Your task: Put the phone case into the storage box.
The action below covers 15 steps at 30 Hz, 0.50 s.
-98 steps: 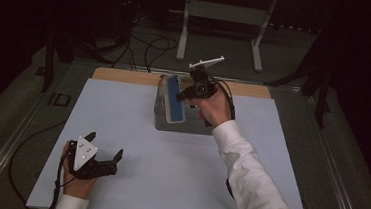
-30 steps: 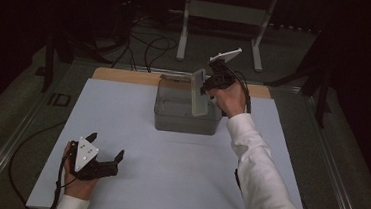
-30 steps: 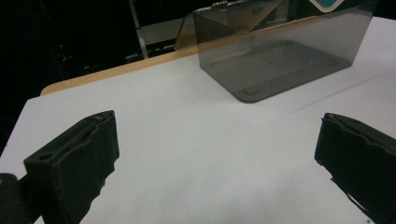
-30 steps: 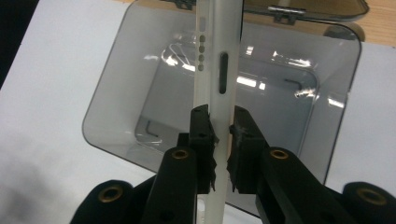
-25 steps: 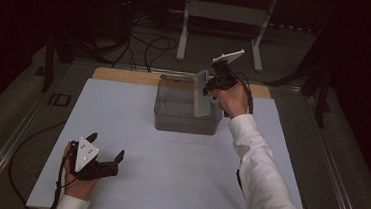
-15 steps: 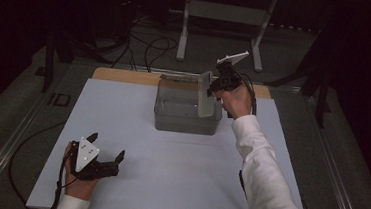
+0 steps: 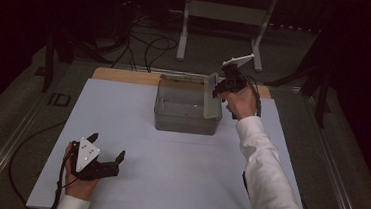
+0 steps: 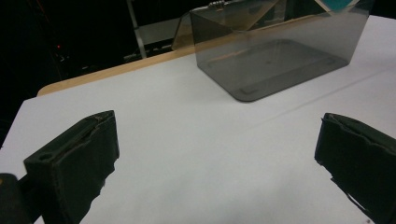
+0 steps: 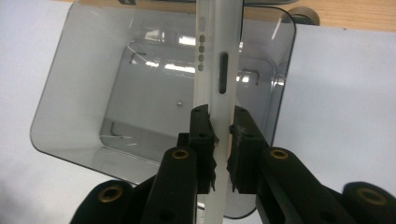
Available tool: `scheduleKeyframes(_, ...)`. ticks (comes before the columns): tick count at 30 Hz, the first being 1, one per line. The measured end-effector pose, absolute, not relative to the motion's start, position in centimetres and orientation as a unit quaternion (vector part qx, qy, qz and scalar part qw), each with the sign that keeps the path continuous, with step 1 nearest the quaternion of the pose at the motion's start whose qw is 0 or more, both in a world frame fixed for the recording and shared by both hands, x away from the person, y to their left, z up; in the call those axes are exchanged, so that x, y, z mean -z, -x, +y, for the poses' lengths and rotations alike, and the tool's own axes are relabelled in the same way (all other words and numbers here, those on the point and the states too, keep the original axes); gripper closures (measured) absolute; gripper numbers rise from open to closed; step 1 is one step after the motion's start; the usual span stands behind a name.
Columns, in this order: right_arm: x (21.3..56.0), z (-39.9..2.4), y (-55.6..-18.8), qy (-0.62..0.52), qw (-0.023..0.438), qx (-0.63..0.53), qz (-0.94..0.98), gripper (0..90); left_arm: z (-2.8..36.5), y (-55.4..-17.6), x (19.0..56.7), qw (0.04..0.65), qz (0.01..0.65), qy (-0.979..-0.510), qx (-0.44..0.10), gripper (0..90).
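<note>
The right gripper (image 9: 219, 135) is clenched on the edge of a thin, pale lid (image 9: 215, 60), held upright on its edge over the right end of a clear plastic box (image 7: 187, 107) that stands at the far middle of the white table (image 7: 168, 173). The box looks empty. The left gripper (image 7: 100, 159) rests on the near left of the table, well apart from the box, its jaws spread wide with nothing between them. To do this step well, the grip should stay firm near the lid's edge, the lid should be kept from knocking the box wall, and it should be carried clear before being set flat. No brand, label or writing can be read on lid or box.
</note>
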State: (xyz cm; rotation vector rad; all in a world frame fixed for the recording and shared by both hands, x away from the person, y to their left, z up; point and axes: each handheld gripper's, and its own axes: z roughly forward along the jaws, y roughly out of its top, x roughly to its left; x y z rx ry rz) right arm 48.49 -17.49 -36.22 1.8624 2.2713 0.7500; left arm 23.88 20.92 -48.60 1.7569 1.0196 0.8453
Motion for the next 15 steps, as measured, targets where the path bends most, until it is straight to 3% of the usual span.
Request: scheduleKeyframes(15, 37.4, -18.1, -48.6, -0.620, 0.059, -0.236, 0.746, 81.9, 20.9, -23.9, 48.6, 0.452, 0.412, -0.714, -0.342, 0.6)
